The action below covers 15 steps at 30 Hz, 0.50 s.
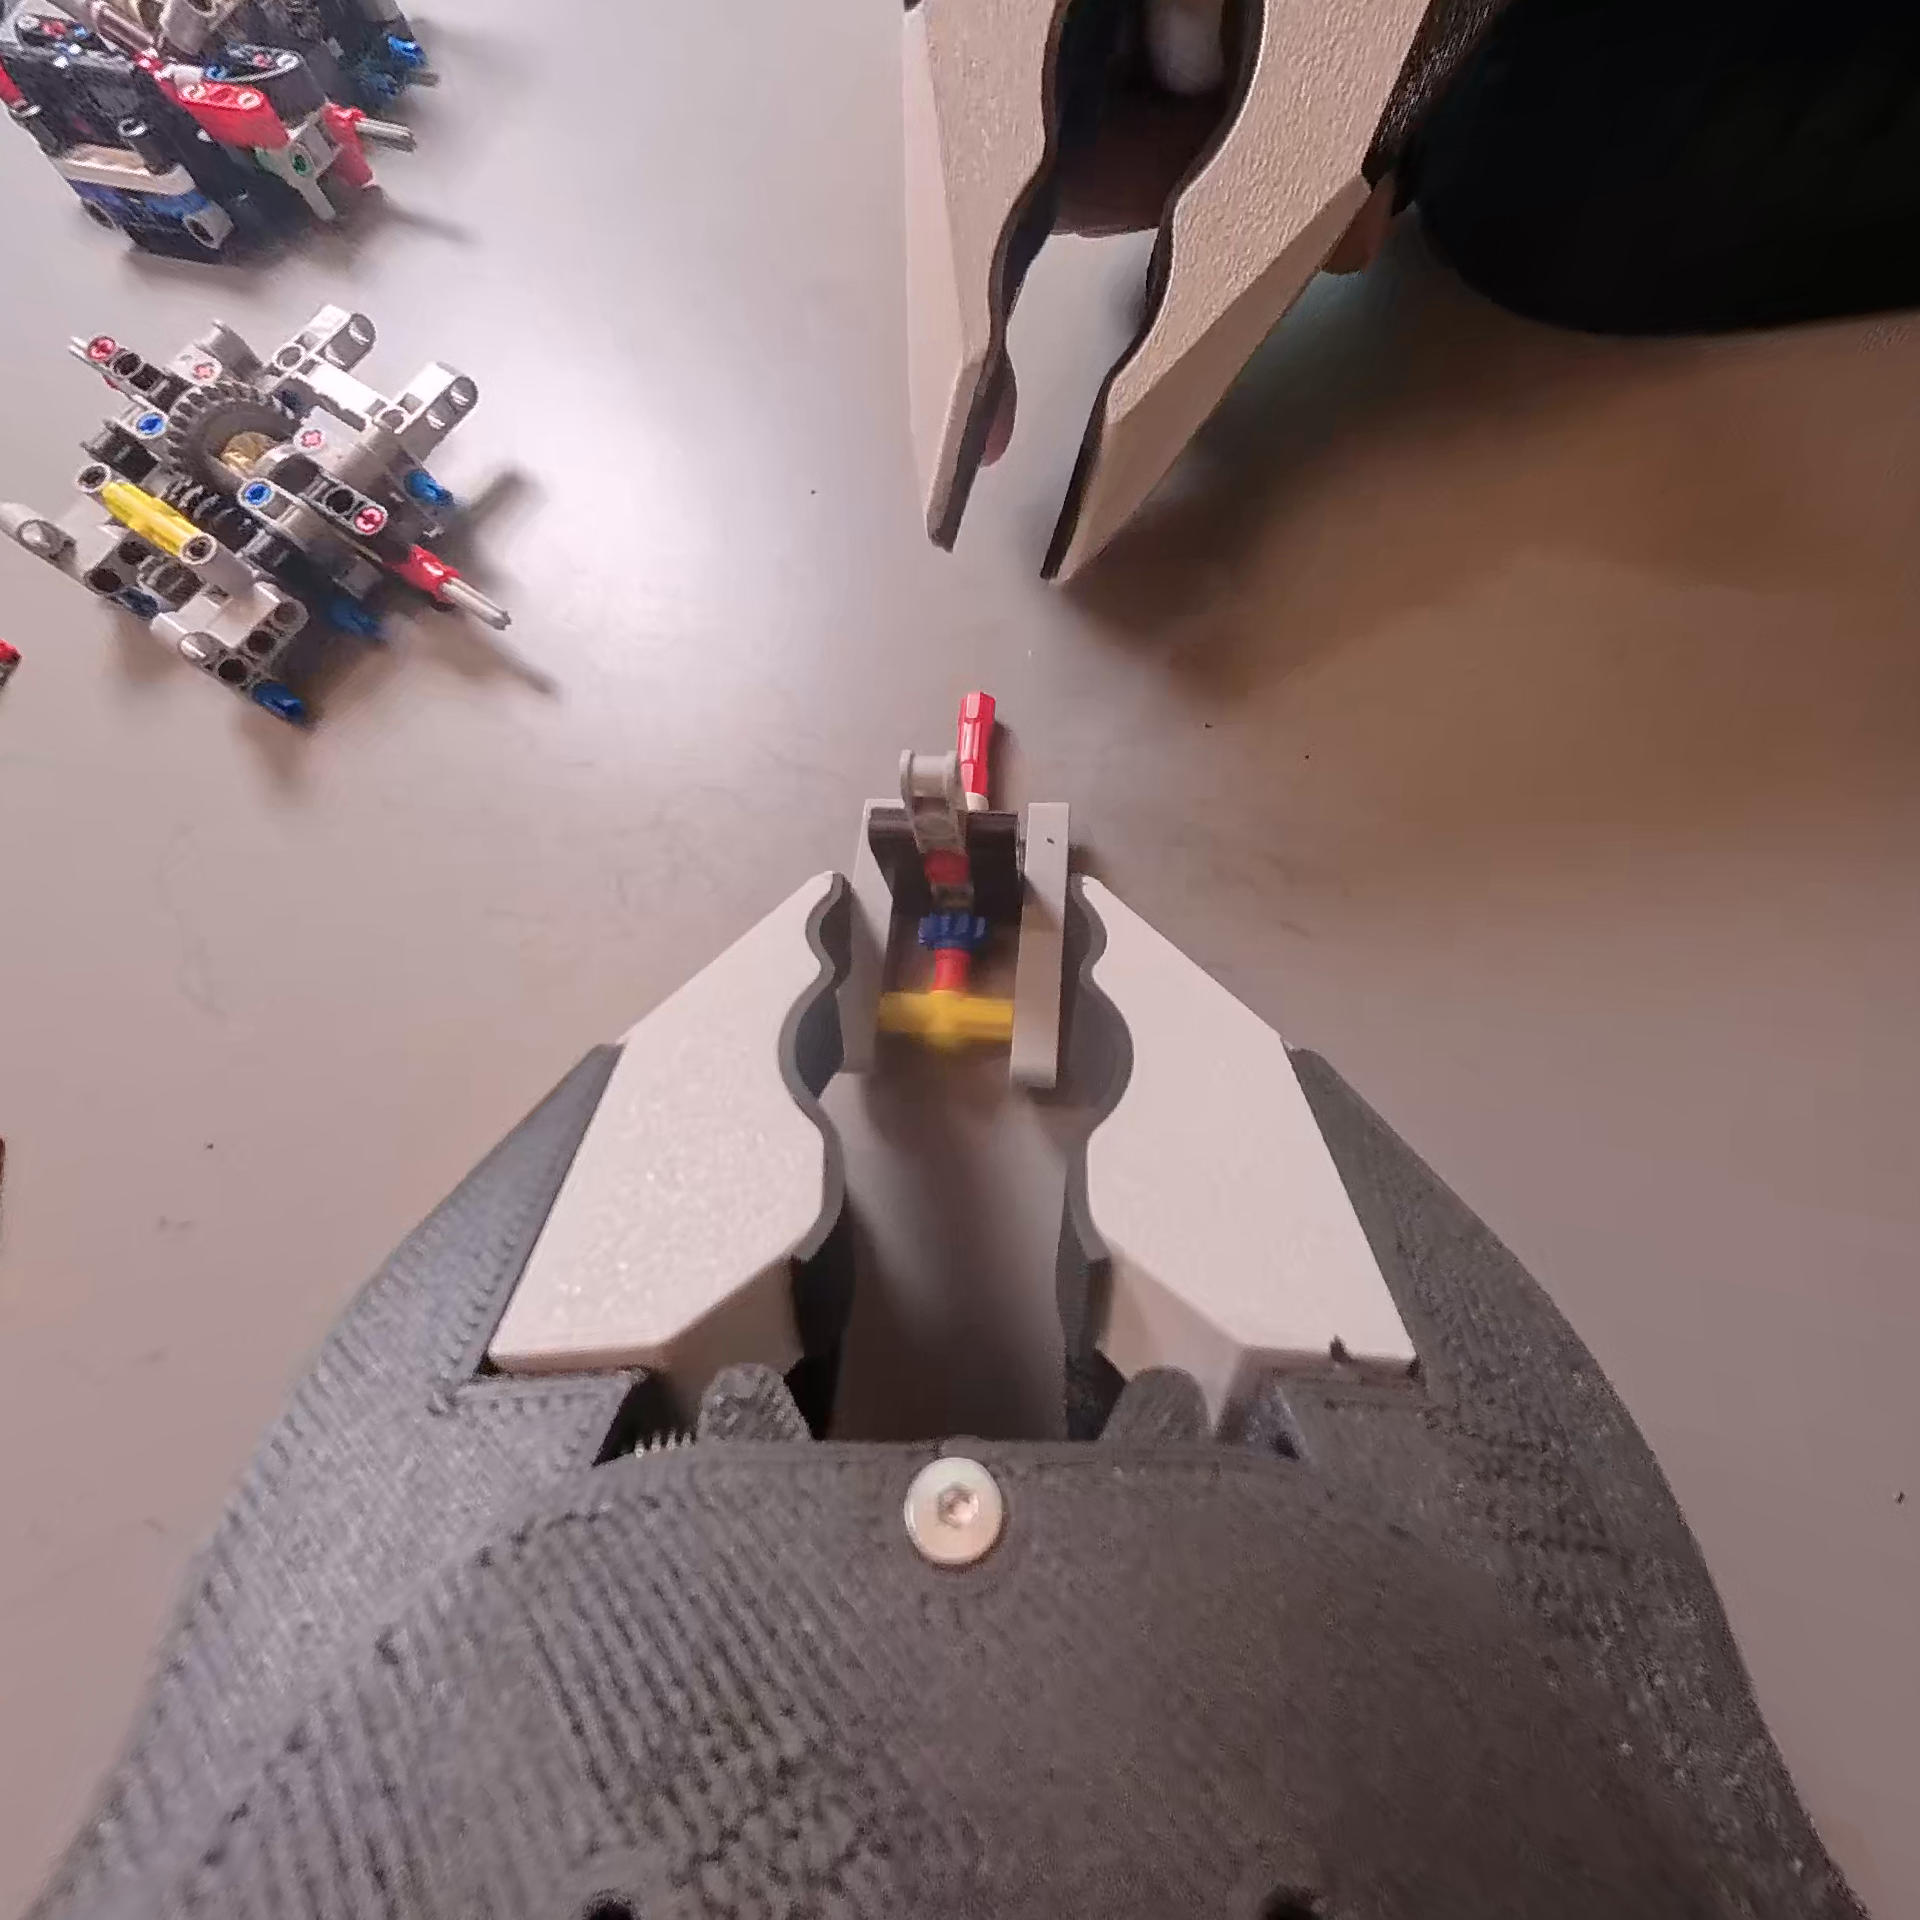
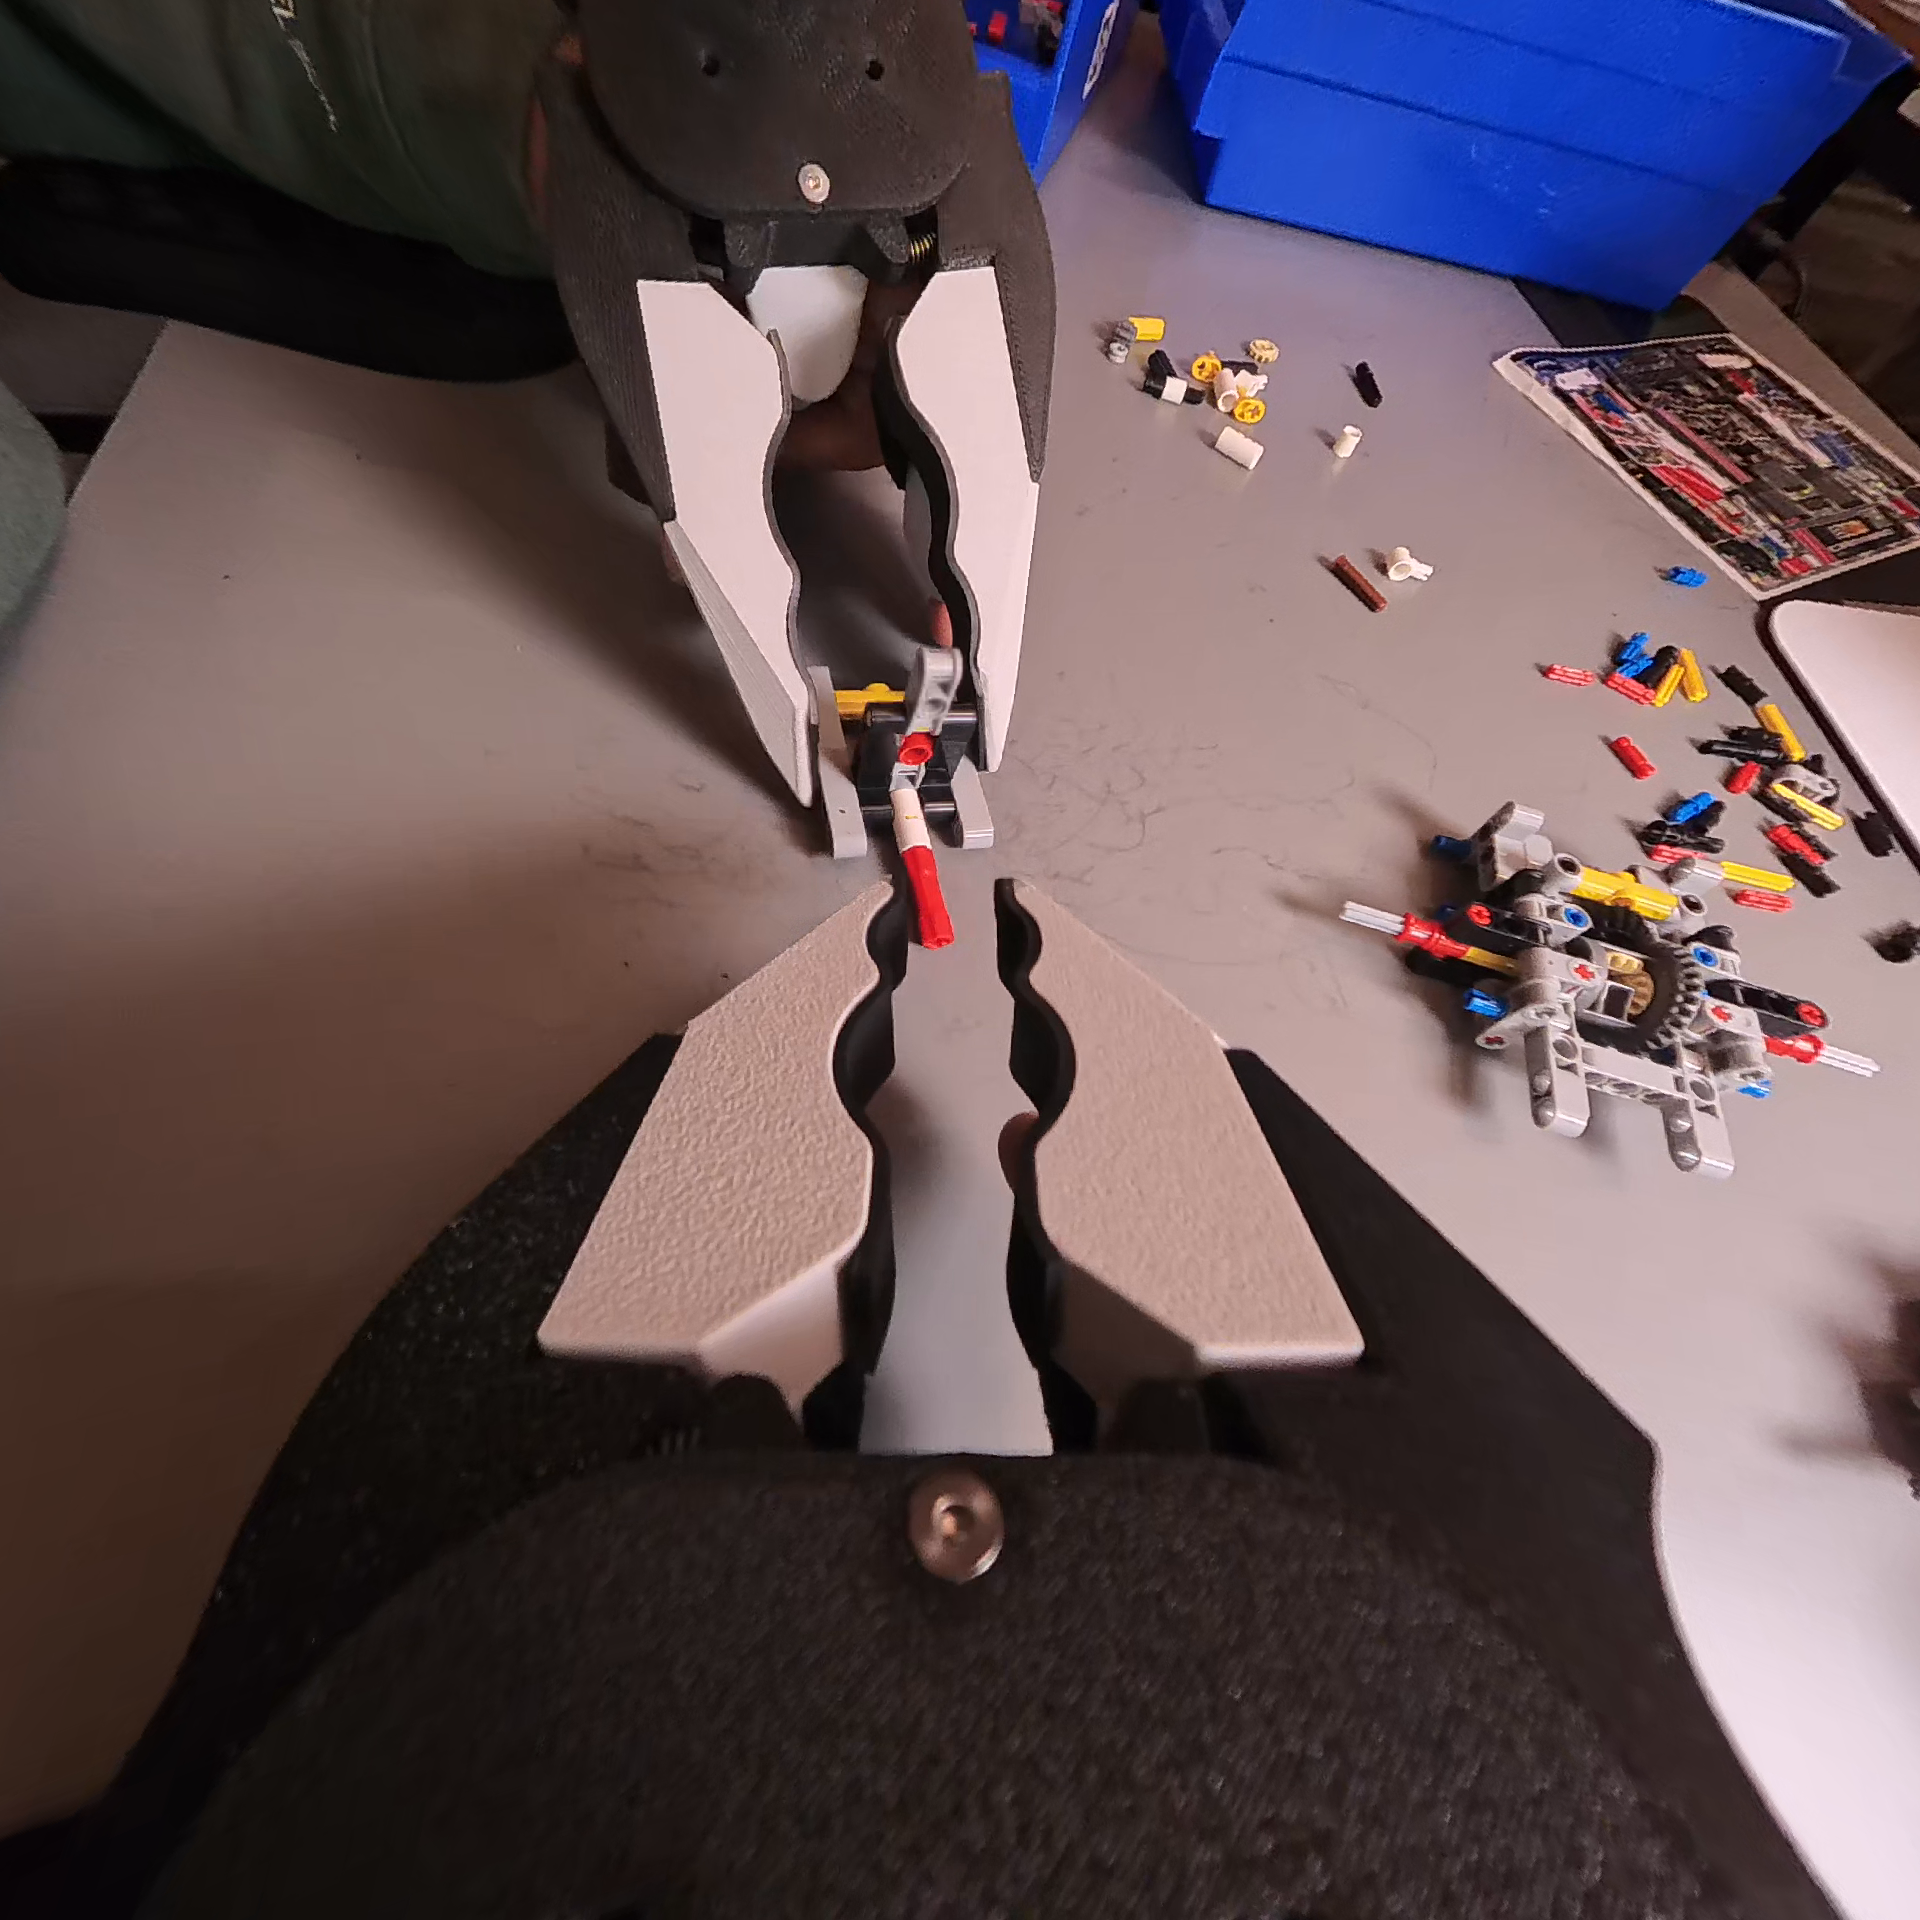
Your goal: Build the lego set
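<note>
A: Starting at the left of the left wrist view, we see two brick assemblies on the table (image 1: 727, 312): a dark one (image 1: 197, 135) at eleven o'clock and a grey geared assembly (image 1: 260, 509) at about ten. Neither gripper is near them.

B: Agreed. At the centre, our left gripper (image 1: 961, 894) is closed on a small frame sub-assembly (image 1: 951, 914), its fingers set at a middling width against the two grey side beams. A yellow cross-piece (image 1: 940, 1016), a blue gear (image 1: 940, 935) and a grey lever (image 1: 927, 795) sit along the middle.

A: And the red rod (image 1: 977, 743) sticks out beyond the fingertips, towards twelve o'clock, long axis running nearly straight away from us.

B: From the right wrist view, that same rod (image 2: 927, 894) points back at six o'clock, its red tip lying between the tips of our right gripper (image 2: 945, 899). The fingers there stand narrowly apart. We'd say the rod lies just beside the left-hand pad (image 2: 883, 935), with a clear gap on the other side, so nothing is gripped.

A: So the rod's axis lines up with the right gripper's own fingers, end-on. The right gripper is plainly the free one nearest the rod's tip.

B: Further right, at two to three o'clock, we see loose pins (image 2: 1704, 727), the geared assembly (image 2: 1621, 987), a printed booklet (image 2: 1714, 457) and blue bins (image 2: 1507, 125).
</note>
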Each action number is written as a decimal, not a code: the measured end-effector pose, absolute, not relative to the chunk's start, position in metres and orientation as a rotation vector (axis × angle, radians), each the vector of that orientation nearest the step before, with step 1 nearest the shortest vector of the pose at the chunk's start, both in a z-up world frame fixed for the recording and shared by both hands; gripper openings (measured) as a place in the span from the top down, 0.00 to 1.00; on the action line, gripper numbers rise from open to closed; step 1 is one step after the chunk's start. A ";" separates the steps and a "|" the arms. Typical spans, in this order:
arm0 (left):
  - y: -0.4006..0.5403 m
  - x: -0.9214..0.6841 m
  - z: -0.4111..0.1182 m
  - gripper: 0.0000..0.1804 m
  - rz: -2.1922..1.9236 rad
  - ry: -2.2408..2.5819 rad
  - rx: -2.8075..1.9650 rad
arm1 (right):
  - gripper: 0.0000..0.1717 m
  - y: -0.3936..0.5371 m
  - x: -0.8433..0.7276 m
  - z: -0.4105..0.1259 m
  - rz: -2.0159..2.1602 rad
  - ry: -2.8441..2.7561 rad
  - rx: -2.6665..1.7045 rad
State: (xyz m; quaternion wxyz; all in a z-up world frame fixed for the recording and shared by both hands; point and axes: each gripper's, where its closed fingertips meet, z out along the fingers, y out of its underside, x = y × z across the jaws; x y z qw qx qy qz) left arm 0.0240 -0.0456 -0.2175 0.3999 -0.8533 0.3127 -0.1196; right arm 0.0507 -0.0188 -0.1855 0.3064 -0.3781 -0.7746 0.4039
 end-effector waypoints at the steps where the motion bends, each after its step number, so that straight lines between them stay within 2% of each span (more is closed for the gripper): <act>1: -0.046 0.024 -0.219 0.78 -0.300 0.794 -2.167 | 0.91 -0.018 0.051 -0.186 1.065 -2.051 -1.005; 15: -0.059 0.018 -0.215 0.71 -0.423 0.813 -2.195 | 0.92 -0.008 0.049 -0.190 1.019 -2.030 -1.056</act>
